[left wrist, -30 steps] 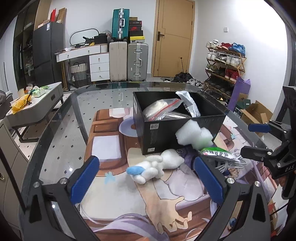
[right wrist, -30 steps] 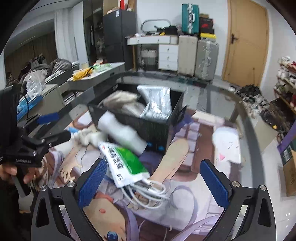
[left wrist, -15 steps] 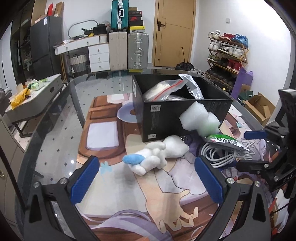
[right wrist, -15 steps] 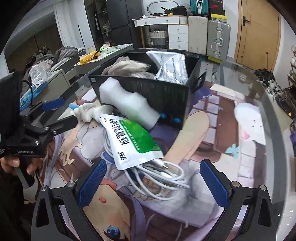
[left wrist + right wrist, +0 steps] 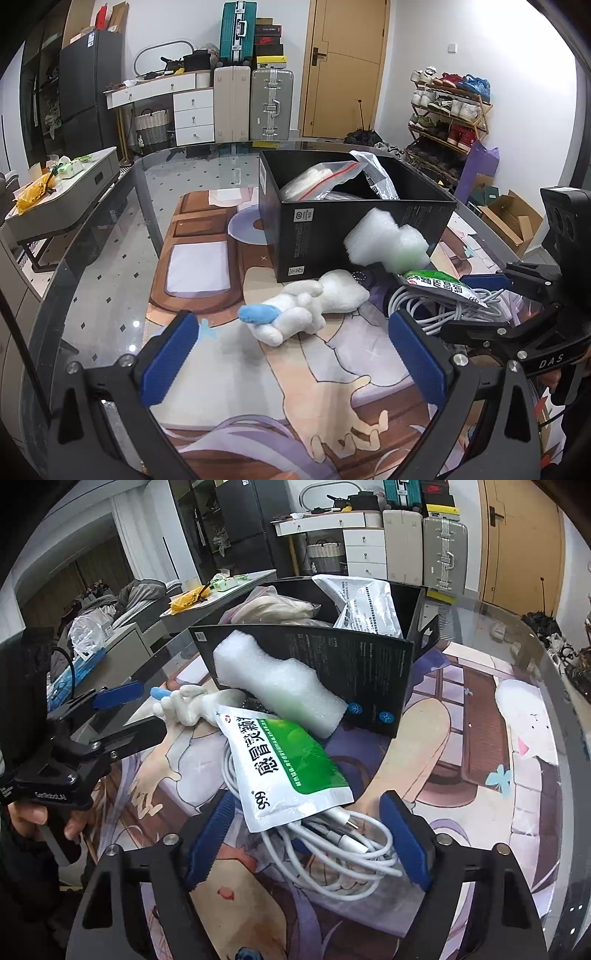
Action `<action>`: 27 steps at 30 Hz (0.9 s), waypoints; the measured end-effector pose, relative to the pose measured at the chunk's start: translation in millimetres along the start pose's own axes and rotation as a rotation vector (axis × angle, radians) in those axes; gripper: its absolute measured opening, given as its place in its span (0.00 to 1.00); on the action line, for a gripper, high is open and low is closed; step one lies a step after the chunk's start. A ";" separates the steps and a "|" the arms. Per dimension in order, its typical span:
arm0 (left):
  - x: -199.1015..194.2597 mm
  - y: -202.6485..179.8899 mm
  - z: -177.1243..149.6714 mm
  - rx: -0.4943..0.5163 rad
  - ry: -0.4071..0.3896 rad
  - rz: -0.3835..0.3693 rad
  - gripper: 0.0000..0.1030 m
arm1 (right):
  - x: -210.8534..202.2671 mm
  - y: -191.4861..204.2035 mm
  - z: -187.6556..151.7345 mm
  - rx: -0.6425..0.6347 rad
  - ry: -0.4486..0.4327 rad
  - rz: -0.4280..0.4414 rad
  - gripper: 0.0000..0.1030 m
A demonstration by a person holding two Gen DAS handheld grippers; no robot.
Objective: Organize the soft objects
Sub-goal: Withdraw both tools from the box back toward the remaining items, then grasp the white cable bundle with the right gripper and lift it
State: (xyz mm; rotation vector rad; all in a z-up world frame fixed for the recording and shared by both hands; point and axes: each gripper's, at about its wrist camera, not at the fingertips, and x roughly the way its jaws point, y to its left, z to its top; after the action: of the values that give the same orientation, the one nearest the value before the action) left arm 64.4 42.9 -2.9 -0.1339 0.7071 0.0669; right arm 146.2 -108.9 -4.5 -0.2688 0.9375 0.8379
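As the green-and-white sachet [image 5: 286, 771] lies on the coiled white cable [image 5: 332, 843] beside the black box [image 5: 332, 672], the right gripper [image 5: 306, 840] has dropped over it, jaws closing but not yet pinching, while the left gripper [image 5: 295, 360] hangs open near the plush toy [image 5: 303, 308].

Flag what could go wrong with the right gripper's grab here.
1. The right gripper is closing with both the green-and-white sachet and the white cable coil between its pads, neither yet pressed; it may lift both, or only the cable.
2. The sachet lies loose on the coil, so it could slide off.
3. The foam piece leans on the black box just above the sachet; lifting may knock it over.
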 end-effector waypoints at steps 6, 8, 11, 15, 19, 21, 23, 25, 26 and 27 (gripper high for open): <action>0.7 -0.1 0.2 -0.001 0.000 0.000 1.00 | -3.8 6.2 -3.3 -0.036 0.000 -0.003 0.68; 0.8 0.2 0.3 0.000 0.001 -0.001 1.00 | -3.8 7.1 -3.2 -0.051 0.008 0.014 0.66; 0.7 0.1 0.3 -0.001 0.001 -0.002 1.00 | -5.4 5.7 -4.2 -0.026 0.004 0.049 0.65; 0.8 -0.3 0.3 -0.001 0.000 -0.003 1.00 | -11.0 1.4 -5.9 -0.002 -0.011 0.094 0.59; 0.7 -0.2 0.3 -0.001 0.001 -0.001 1.00 | -13.4 4.8 -7.7 -0.033 -0.001 0.085 0.55; 0.6 -0.3 0.4 -0.002 0.000 -0.001 1.00 | -11.4 8.9 -8.4 -0.048 0.010 0.088 0.55; 0.8 -0.6 0.6 -0.001 0.001 -0.001 1.00 | -10.0 11.9 -10.0 -0.063 0.019 0.089 0.55; 0.5 -0.4 0.4 -0.001 0.001 -0.001 1.00 | -8.8 15.6 -11.3 -0.086 0.025 0.089 0.55; 0.6 -0.4 0.6 -0.001 0.001 -0.001 1.00 | -8.8 18.4 -12.5 -0.098 0.024 0.089 0.57; 0.6 -0.6 0.7 0.000 0.001 -0.002 1.00 | -8.2 19.9 -12.7 -0.102 0.023 0.094 0.58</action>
State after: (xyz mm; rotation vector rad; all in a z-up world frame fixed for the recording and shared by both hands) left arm 65.4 42.4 -2.7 -0.1347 0.7083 0.0648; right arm 121.3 -106.9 -2.6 -0.3251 0.9360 0.9729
